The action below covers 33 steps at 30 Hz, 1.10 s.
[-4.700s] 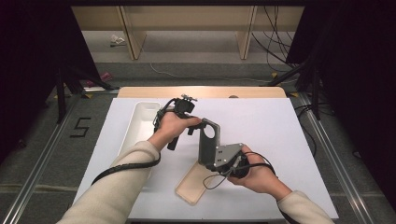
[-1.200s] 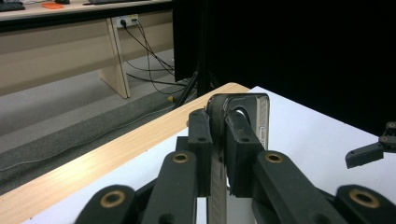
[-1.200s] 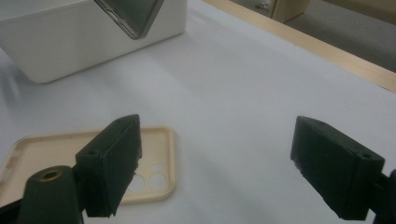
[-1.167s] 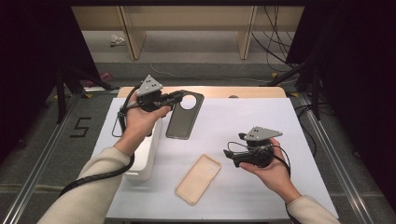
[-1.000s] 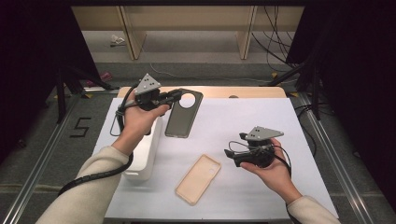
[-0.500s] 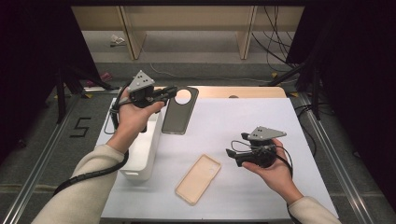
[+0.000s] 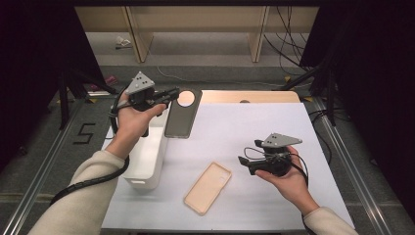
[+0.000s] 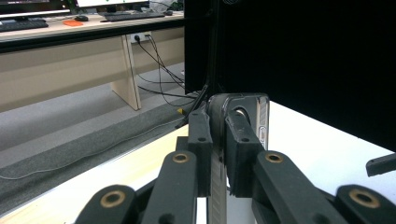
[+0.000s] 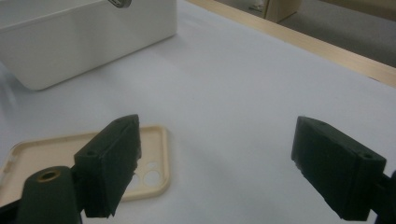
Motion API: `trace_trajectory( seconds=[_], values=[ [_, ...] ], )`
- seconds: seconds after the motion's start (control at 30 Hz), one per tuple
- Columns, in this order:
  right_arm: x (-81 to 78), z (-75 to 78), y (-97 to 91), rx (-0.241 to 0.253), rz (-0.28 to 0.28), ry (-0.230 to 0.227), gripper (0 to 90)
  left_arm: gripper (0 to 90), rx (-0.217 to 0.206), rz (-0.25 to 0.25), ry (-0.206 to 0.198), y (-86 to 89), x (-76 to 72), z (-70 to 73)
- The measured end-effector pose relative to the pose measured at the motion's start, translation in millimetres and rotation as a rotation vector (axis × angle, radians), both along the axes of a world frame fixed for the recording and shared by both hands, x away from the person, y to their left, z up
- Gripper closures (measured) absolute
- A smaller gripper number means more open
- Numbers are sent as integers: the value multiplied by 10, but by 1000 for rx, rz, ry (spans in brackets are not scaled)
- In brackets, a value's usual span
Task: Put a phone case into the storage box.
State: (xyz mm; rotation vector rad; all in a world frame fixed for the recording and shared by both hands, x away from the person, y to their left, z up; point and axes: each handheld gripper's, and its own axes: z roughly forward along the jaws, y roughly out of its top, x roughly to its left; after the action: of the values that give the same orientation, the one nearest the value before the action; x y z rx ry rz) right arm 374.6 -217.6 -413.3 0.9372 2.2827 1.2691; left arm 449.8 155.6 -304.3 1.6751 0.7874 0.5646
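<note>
I hold a dark, flat smartphone with a round camera ring (image 7: 181, 113) in the air, just beside and above the far end of the white rectangular plastic bin (image 7: 145, 161). My left gripper (image 7: 166, 96) has its jaws clamped on the phone's edge, probably so I can lower it into the bin. A beige, empty phone case (image 7: 208, 187) lies open side up on the white bench (image 7: 274, 122), beside the bin's near end. My right gripper (image 7: 243, 161) hovers beyond the case, jaws wide apart, gripping nothing. In the left gripper view the phone's lower part is hidden behind my jaws.
</note>
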Motion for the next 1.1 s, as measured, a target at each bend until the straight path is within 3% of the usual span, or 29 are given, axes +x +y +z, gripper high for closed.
trace_trajectory(
  seconds=[1.1],
  values=[
    [6, -30, -52, 22, -22, 7, 165, 817, -22, 56, -20, 376, 63, 55]
  ],
)
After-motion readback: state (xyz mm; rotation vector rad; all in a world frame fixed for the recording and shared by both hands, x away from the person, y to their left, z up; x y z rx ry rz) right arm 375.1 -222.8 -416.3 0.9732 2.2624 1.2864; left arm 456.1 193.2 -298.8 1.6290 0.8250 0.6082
